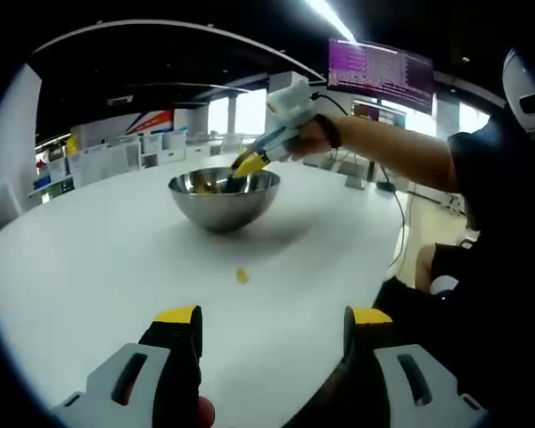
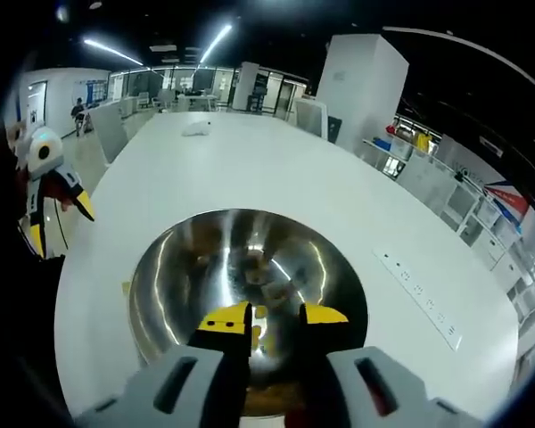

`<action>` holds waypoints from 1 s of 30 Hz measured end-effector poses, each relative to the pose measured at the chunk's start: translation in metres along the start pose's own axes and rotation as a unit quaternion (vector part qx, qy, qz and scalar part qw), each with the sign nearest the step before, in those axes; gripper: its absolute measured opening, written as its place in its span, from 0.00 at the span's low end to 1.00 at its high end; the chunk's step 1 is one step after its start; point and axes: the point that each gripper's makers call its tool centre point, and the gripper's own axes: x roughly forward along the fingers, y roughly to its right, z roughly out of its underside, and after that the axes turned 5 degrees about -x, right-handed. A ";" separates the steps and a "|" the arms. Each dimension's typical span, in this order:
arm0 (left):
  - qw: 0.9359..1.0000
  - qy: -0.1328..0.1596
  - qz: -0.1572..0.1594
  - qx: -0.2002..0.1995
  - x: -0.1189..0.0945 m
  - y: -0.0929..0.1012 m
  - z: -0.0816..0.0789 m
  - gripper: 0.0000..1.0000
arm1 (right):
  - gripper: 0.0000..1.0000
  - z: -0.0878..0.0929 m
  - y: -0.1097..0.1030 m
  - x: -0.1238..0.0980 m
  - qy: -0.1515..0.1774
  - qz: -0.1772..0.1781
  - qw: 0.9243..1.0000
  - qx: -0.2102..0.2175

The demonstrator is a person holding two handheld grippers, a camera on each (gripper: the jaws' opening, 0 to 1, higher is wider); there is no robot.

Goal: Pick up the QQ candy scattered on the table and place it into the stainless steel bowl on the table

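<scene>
Yellow QQ candy [image 1: 242,275] lies loose on the white bench [image 1: 89,259], straight ahead of the open, empty left tool [image 1: 272,323], between it and the steel bowl [image 1: 224,198]. The right tool [image 2: 275,317], jaws slightly parted, hangs over the bowl's inside.

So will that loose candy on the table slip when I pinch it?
The candy looks tiny and flat, so probably light and apt to skid on the smooth white table. The left tool stands wide open, so close slowly.
</scene>
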 end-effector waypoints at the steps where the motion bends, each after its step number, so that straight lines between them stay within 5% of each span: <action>1: 1.000 -0.001 -0.001 0.001 0.000 0.000 0.000 0.65 | 0.22 0.000 0.008 0.001 0.001 0.001 1.000 0.001; 13: 1.000 0.001 -0.002 0.007 -0.003 0.004 -0.004 0.65 | 0.19 -0.012 0.000 -0.033 0.026 0.020 0.999 -0.003; 23: 1.000 0.002 0.004 0.017 0.000 0.012 -0.009 0.65 | 0.17 -0.032 -0.007 -0.101 0.121 0.048 0.991 0.036; 30: 1.000 -0.001 0.006 0.015 0.001 0.013 -0.006 0.65 | 0.17 -0.017 -0.030 -0.136 0.162 0.059 0.983 0.065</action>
